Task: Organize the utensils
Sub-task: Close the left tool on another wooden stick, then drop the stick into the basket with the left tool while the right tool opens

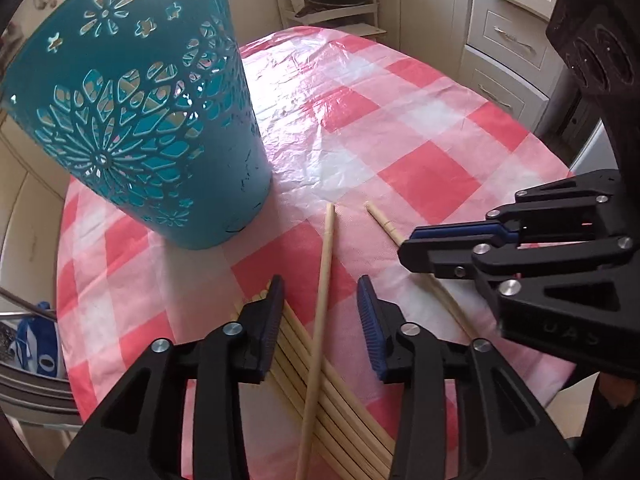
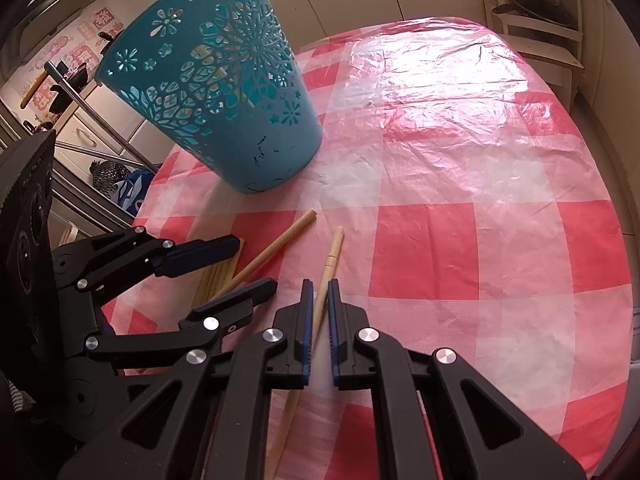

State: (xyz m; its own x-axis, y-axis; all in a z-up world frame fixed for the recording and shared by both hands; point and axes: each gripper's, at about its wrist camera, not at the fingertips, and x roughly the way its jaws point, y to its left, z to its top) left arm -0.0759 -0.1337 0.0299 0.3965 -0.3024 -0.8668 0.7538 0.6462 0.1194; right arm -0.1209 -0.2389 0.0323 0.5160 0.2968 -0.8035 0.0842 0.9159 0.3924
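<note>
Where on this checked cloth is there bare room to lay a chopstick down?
The far and right stretch of the pink checked tablecloth, right of the teal perforated plastic bucket, lies bare. Near the front it is crowded: the bundle of pale wooden chopsticks, both grippers, two loose sticks.

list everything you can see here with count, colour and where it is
holder cup: one, teal with cut-out flowers, upright at the table's far left
loose chopstick: one, pale wood, lying across the bundle
held chopstick: one, pale wood, to the right of the loose one
chopstick bundle: many, count unclear, pale wood, flat on the near side
tablecloth: one, pink and white check, covering the table
drawers: cream, behind the table
left gripper: black, blue pads, open astride the loose chopstick
right gripper: black, shut on the held chopstick
</note>
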